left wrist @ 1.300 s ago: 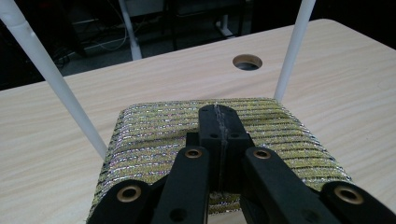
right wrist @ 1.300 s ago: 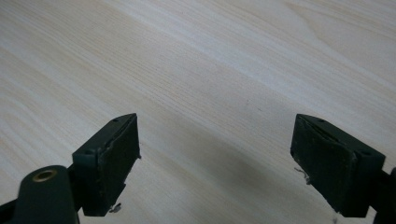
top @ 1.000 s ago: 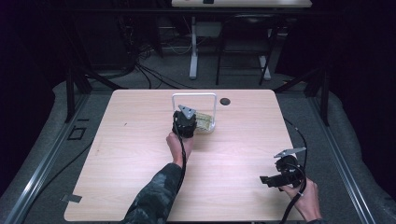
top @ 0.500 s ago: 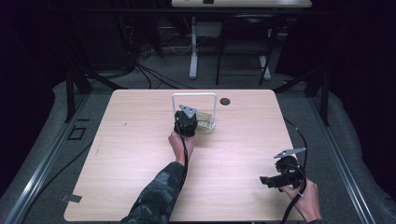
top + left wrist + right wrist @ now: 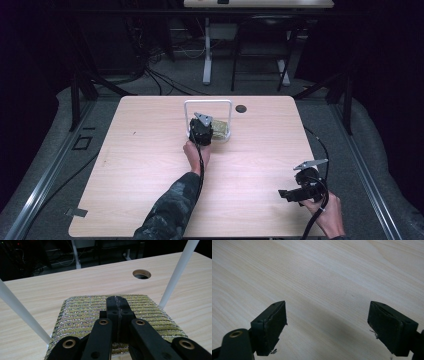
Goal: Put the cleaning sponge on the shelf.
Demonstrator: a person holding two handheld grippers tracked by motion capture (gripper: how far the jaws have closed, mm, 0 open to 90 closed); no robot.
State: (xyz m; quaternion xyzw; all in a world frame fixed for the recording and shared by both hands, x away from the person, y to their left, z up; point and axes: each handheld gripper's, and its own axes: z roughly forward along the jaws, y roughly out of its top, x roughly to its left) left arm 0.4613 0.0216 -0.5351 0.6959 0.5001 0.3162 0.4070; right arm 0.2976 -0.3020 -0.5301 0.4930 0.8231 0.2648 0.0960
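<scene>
We record a pale wood-grain table, rectangular, with a round cable hole near its far edge. Just left of that hole stands a white tubular frame, its rods slim and smooth. Within the frame lies a flat rectangular pad of ribbed, glittering yellow-green weave. The left gripper, black and jointed, has its jaws pressed together just above or on the pad; we cannot tell whether they pinch it. Well right of the frame, near the table's front corner, the right gripper hangs with its jaws spread wide over bare wood.
</scene>
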